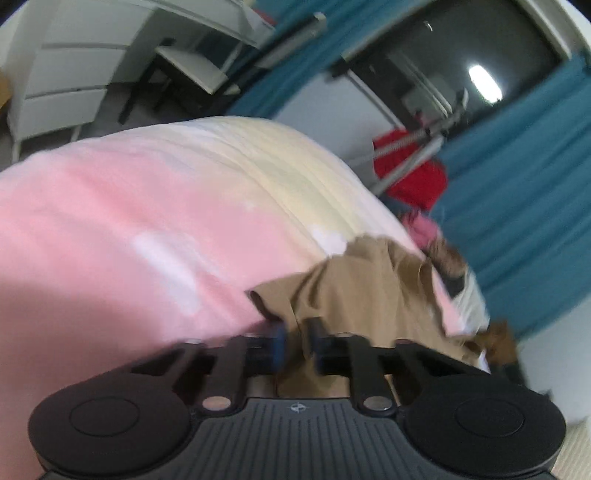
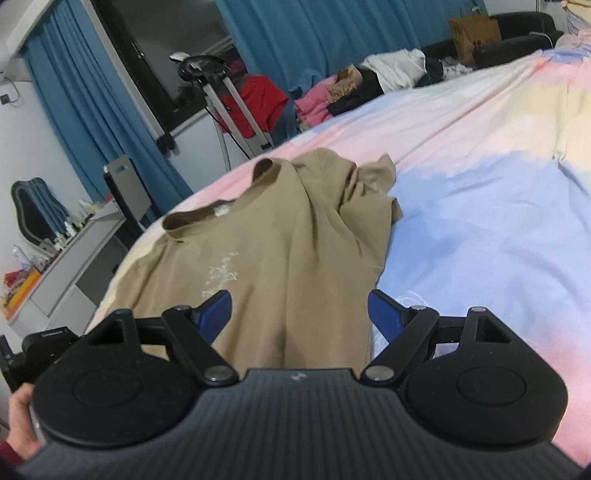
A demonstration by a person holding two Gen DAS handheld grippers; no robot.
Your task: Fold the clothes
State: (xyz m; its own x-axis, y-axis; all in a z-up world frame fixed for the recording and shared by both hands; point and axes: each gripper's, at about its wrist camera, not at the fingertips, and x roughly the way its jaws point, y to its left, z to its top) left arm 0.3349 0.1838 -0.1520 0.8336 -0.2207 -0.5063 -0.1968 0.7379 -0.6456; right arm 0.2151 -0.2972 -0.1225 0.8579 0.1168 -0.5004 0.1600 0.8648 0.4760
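The tan T-shirt [image 2: 280, 236] lies on the bed [image 2: 480, 206], and the fold is just starting: the left claw [image 1: 295, 332] pinches its edge, while the right claw [image 2: 299, 314] hangs wide apart over the bottom hem. Next, the right claw likely must close on the hem. Only the right view shows the whole shirt with its collar [image 2: 221, 206]; only the left view shows the pinch.

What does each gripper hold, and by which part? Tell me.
Left gripper: shut on the tan shirt's edge. Right gripper: open, holding nothing.

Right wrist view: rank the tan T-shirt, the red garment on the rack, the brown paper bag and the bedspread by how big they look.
1. bedspread
2. tan T-shirt
3. red garment
4. brown paper bag
The last two sit far from the camera, so their order is unsure.
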